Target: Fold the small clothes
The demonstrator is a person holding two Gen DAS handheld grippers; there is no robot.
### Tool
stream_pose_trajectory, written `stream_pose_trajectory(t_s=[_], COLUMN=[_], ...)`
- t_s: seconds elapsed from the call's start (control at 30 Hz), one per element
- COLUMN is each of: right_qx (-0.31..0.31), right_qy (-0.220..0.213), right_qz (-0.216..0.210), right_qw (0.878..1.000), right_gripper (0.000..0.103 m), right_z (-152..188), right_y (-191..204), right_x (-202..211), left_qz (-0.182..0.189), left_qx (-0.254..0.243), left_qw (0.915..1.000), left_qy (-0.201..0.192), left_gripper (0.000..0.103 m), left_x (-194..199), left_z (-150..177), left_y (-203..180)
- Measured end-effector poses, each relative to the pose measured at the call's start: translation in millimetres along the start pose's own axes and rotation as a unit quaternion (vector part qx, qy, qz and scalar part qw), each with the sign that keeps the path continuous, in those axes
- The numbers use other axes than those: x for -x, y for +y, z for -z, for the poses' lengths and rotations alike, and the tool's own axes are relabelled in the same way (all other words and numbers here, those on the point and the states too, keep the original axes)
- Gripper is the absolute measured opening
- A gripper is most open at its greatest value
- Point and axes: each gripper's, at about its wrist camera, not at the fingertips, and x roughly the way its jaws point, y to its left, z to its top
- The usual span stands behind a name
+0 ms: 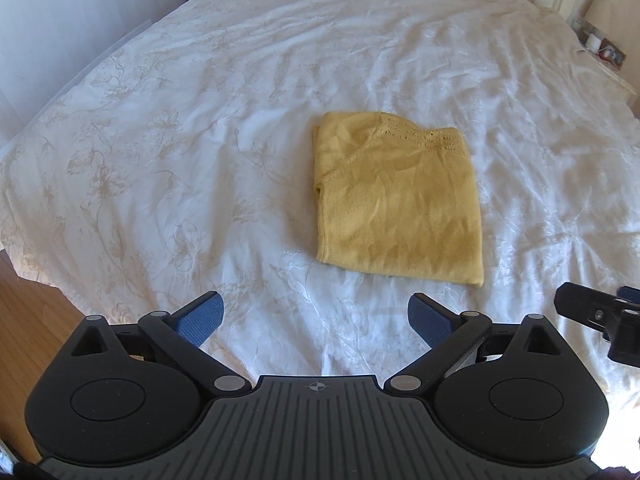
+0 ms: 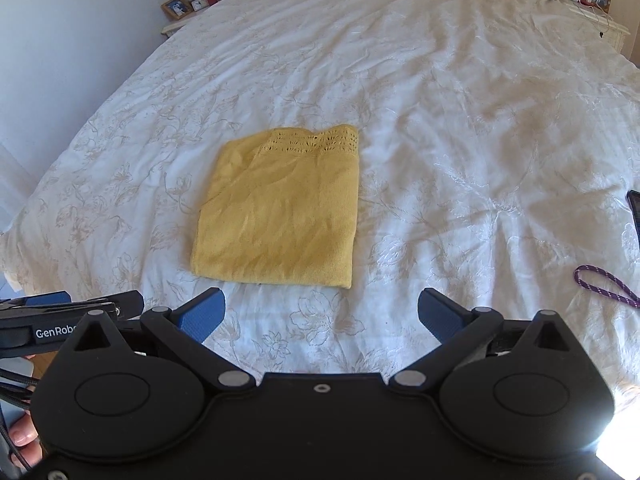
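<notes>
With the yellow knitted garment (image 1: 396, 200) lying folded into a neat rectangle on the white floral-embroidered bedspread (image 1: 180, 140), both tools hang back near the foot of the bed, and neither touches the cloth. The left gripper (image 1: 316, 320) has its blue-padded fingers (image 1: 204, 316) spread wide and grasps nothing; the right gripper (image 2: 322, 316) is likewise released, empty, just beside its partner. The garment sits ahead of them, slightly right of the left tool and slightly left of the right one, its lacy openwork band at the far edge and a smooth folded edge nearest the tongs.

By the look of it the folding is close to done (the left side shows a few layers peeking out unevenly). If one more fold is wanted, the sensible way is for each gripper to pinch a near corner, catching all layers at once, then lift low and carry both corners together toward the lace band so the edges meet squarely. The knit looks soft and floppy, so an uneven lift would likely skew the stack. A purple braided cord (image 2: 608, 284) lies well apart, off to the right.
</notes>
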Motion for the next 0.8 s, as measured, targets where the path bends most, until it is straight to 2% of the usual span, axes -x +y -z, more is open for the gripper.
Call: stream_pose_trajectory(t_s=[0.33,0.8], right_qx=[0.000,0.000], right_qy=[-0.016,-0.013], right_qz=[0.000,-0.006], right_qw=[1.000,1.000], right_gripper=[0.102,0.102], right_z=[-2.3,-0.4], right_y=[1.3,0.8], right_x=[9.1,10.2], left_qz=[0.008,0.005], left_qx=[-0.003,-0.002], left_qw=[1.0000,1.0000], left_qy=[-0.001,0.000], left_gripper=[0.100,0.100], left_x=[7.2,11.4], left_z=[4.0,8.4], left_y=[-4.7,-7.2])
